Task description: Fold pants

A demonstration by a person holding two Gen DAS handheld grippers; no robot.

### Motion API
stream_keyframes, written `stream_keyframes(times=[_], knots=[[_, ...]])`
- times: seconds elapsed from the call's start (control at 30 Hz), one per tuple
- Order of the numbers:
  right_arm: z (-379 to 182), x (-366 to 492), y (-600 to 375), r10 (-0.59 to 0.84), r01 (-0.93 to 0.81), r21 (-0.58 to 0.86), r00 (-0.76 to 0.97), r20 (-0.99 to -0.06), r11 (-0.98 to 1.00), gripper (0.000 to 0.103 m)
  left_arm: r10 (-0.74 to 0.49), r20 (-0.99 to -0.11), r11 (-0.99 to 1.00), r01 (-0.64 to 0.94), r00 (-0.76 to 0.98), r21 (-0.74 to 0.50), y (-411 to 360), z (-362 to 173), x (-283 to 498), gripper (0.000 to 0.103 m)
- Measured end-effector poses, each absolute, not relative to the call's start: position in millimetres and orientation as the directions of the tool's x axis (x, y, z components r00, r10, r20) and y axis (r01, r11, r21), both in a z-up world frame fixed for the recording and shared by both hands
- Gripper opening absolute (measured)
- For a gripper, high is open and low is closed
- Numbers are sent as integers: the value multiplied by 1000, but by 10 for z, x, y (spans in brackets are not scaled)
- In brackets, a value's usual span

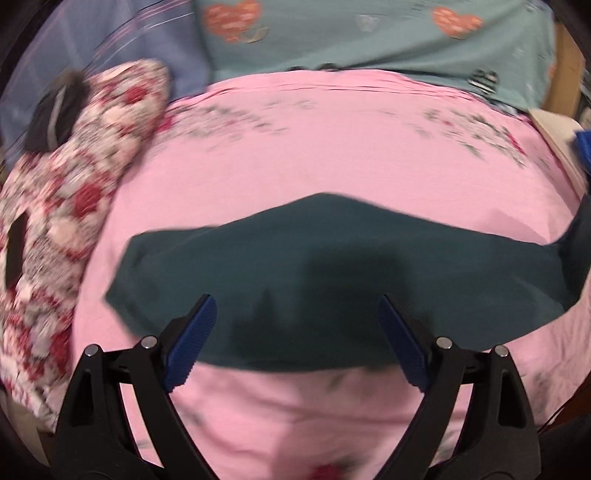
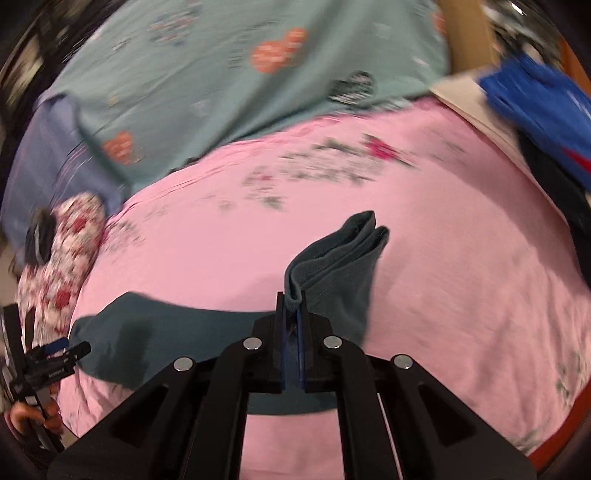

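Dark teal pants (image 1: 332, 266) lie across a pink bedsheet (image 1: 314, 158). My left gripper (image 1: 297, 325) is open just above the near edge of the pants, its blue pads wide apart and empty. My right gripper (image 2: 291, 310) is shut on a folded end of the pants (image 2: 340, 258) and lifts it off the sheet, while the rest of the pants (image 2: 155, 325) trails to the left on the bed. The left gripper also shows at the far left of the right wrist view (image 2: 59, 354).
A red and white floral quilt (image 1: 62, 206) is bunched at the left. A teal blanket with orange hearts (image 1: 369, 33) lies at the back. A blue garment (image 2: 543, 110) and a pale board (image 2: 476, 110) sit at the right edge of the bed.
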State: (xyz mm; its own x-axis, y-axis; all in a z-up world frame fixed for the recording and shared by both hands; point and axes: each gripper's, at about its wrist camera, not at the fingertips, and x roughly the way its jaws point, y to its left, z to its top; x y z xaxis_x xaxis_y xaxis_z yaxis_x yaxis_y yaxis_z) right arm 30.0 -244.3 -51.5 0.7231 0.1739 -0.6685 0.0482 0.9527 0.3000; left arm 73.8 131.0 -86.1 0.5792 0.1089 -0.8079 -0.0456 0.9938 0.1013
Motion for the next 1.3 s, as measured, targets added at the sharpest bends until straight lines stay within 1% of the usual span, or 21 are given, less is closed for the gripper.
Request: stream_keyframes(times=[0.1, 0.17, 0.3, 0.4, 0.47, 0.57, 0.63, 0.7, 0.73, 0.77, 0.8, 0.87, 0.97, 1.03, 1.13, 1.23, 1.3], knots=[[-464, 462, -1683, 226, -99, 225, 719, -657, 969, 4, 147, -818, 987, -132, 556, 88, 1775, -873, 565, 90], [-560, 556, -1204, 270, -191, 192, 690, -672, 963, 4, 158, -826, 982, -175, 542, 73, 2011, -903, 416, 90], [-1077, 683, -294, 315, -358, 116, 570, -759, 927, 4, 160, -841, 973, -225, 517, 47, 2305, -995, 202, 90], [-1350, 653, 41, 308, -425, 76, 508, -805, 902, 4, 156, -845, 971, -235, 512, 37, 2385, -1047, 91, 90], [-1365, 624, 134, 298, -439, 57, 504, -811, 897, 4, 149, -848, 972, -235, 509, 29, 2401, -1073, 79, 90], [-1285, 637, 128, 307, -435, 66, 514, -801, 898, 4, 134, -852, 974, -227, 506, 18, 2378, -1113, 103, 90], [-1323, 662, 152, 317, -443, 84, 483, -816, 893, 10, 126, -852, 977, -212, 509, 18, 2339, -1125, 121, 90], [-1379, 664, 161, 314, -453, 98, 433, -845, 886, 26, 121, -848, 982, -188, 515, 26, 2272, -1116, 145, 90], [-1356, 646, 155, 315, -455, 103, 420, -851, 884, 28, 121, -845, 984, -176, 521, 32, 2247, -1103, 162, 90], [-1285, 601, 112, 339, -462, 124, 419, -842, 878, 33, 120, -841, 985, -166, 527, 37, 2212, -1086, 178, 90], [-1169, 540, 20, 381, -468, 158, 433, -817, 869, 36, 118, -838, 987, -159, 533, 37, 2182, -1069, 198, 90], [-998, 462, -187, 384, -432, 169, 482, -787, 886, 36, 101, -836, 989, -143, 539, 27, 2115, -1052, 250, 90], [-869, 399, -796, 327, -269, 208, 542, -774, 940, 36, 65, -830, 996, -92, 553, 16, 1902, -1020, 349, 90], [-906, 352, -1273, 293, -154, 250, 538, -790, 956, 36, 37, -826, 999, -54, 562, 8, 1735, -1001, 414, 90], [-1023, 242, -1673, 246, -78, 241, 517, -820, 967, 35, -23, -816, 999, 45, 578, 4, 1384, -959, 558, 90], [-1136, 150, -1916, 247, -31, 267, 499, -831, 963, 28, -82, -802, 990, 140, 592, 3, 998, -915, 729, 90], [-1189, 104, -1974, 250, -32, 271, 499, -830, 962, 22, -111, -807, 984, 180, 580, -6, 770, -943, 858, 90]])
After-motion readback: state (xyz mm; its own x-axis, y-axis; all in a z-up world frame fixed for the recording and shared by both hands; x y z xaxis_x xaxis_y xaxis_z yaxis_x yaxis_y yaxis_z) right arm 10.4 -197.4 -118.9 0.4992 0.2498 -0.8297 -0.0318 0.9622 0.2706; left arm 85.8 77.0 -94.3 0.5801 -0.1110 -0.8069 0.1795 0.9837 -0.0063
